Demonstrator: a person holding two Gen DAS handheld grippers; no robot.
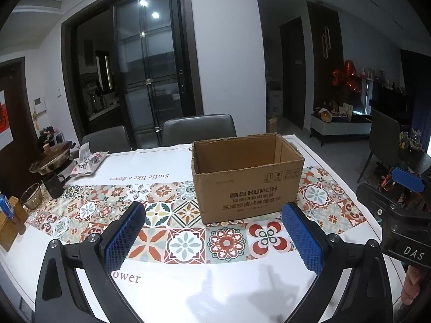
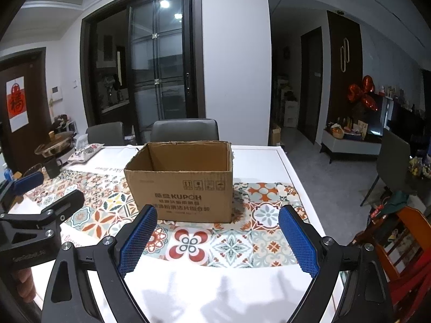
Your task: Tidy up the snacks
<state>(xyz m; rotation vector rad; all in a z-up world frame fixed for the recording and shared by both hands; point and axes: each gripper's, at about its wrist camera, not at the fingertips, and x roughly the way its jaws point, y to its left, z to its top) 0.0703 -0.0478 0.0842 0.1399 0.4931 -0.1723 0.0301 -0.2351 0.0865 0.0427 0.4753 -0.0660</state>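
Note:
An open cardboard box [image 1: 246, 185] [image 2: 180, 185] with printed lettering stands on the patterned tablecloth, its inside showing nothing. My left gripper [image 1: 214, 223] hovers in front of it, open, blue pads wide apart with nothing between them. My right gripper [image 2: 218, 227] is likewise open and bare, just short of the box's front face. Each gripper shows at the edge of the other's view: the right gripper [image 1: 404, 188] on the right, the left gripper [image 2: 35, 188] on the left. A patterned snack bag [image 1: 89, 162] [image 2: 83, 152] lies at the far left of the table.
At the table's left end stand a metal pot [image 1: 52, 157], a dark mug [image 1: 54, 185], a glass bowl [image 1: 32, 196] and a wooden holder [image 1: 12, 220]. Two grey chairs [image 1: 198, 129] sit behind the table. A red-orange chair [image 2: 404, 245] is at right.

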